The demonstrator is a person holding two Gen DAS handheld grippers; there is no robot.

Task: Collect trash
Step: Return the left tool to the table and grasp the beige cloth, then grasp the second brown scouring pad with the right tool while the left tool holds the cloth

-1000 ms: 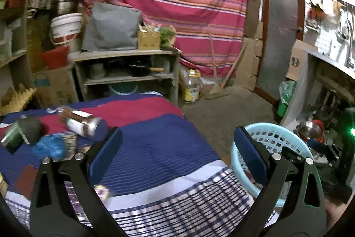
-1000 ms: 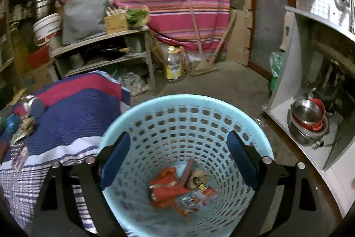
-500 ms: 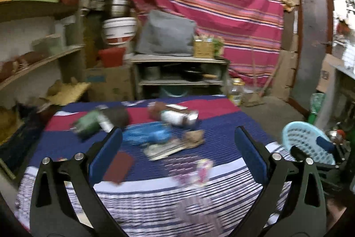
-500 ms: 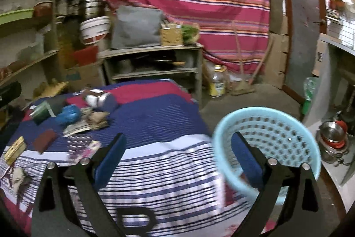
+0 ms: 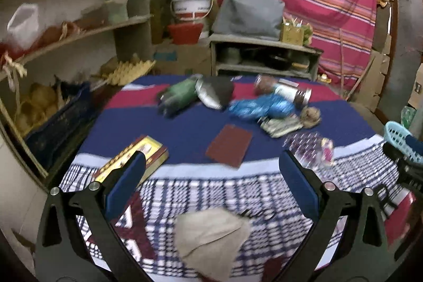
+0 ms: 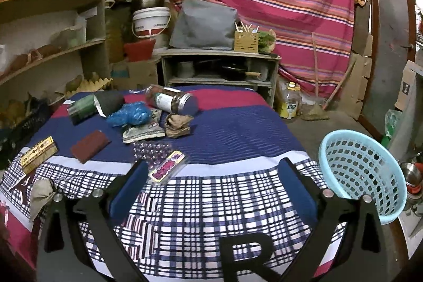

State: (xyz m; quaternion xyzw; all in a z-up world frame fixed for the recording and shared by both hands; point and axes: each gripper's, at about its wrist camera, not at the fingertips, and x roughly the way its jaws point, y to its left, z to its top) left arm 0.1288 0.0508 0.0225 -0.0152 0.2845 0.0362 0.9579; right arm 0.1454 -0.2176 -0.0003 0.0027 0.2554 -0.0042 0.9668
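Both the left gripper (image 5: 211,176) and right gripper (image 6: 212,180) hover spread apart, empty. Trash lies mid-counter (image 6: 238,128): a soft, light blue bag (image 6: 130,114) (pinch its bunched top) and a slippery wrapper (image 6: 166,167). Basket (image 6: 362,173) stands right.

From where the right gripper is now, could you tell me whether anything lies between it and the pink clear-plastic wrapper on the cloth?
Nothing visible does. The right gripper is open and empty, and the wrapper lies flat just beyond its left finger, with only bare tablecloth between. The basket stands off to the right.
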